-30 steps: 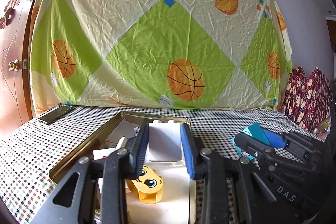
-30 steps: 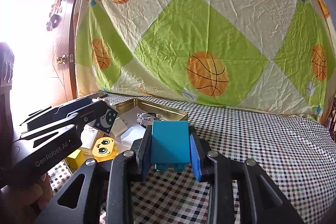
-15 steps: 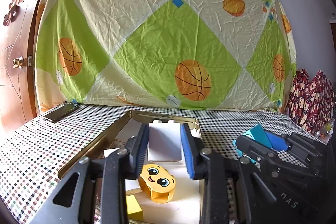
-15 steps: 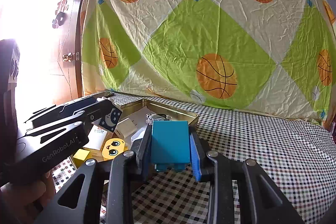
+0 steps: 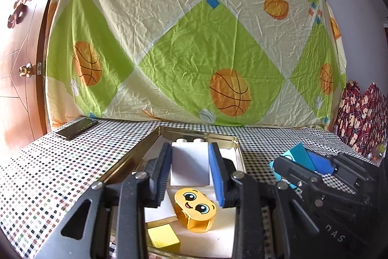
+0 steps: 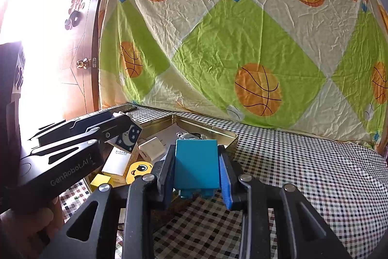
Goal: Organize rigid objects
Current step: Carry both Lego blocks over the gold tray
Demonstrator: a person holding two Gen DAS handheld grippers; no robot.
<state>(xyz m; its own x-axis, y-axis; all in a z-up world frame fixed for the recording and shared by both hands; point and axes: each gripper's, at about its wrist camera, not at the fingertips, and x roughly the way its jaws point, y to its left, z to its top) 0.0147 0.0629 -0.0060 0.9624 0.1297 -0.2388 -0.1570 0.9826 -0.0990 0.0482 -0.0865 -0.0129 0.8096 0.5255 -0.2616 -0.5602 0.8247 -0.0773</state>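
Teal block point(image 6: 197, 163), long axis running away from the camera with studs toward it, is clamped in the right gripper point(image 6: 197, 169) jaws, just beside the gold tin point(image 6: 208, 131). White block point(image 5: 189, 166), studs pointing away, is clamped in the left gripper point(image 5: 190, 172) jaws above that tin.

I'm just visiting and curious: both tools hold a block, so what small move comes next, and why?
Probably lower the left tool and release its white block into the gold tin: it already hangs over the tin's blocks, while the teal block sits beside the tin.

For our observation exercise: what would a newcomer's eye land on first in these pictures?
First, the bright basketball-print sheet hanging behind the checked table. Then the two held bricks: a white block in the left gripper above the gold tin, and a teal block in the right gripper beside it.
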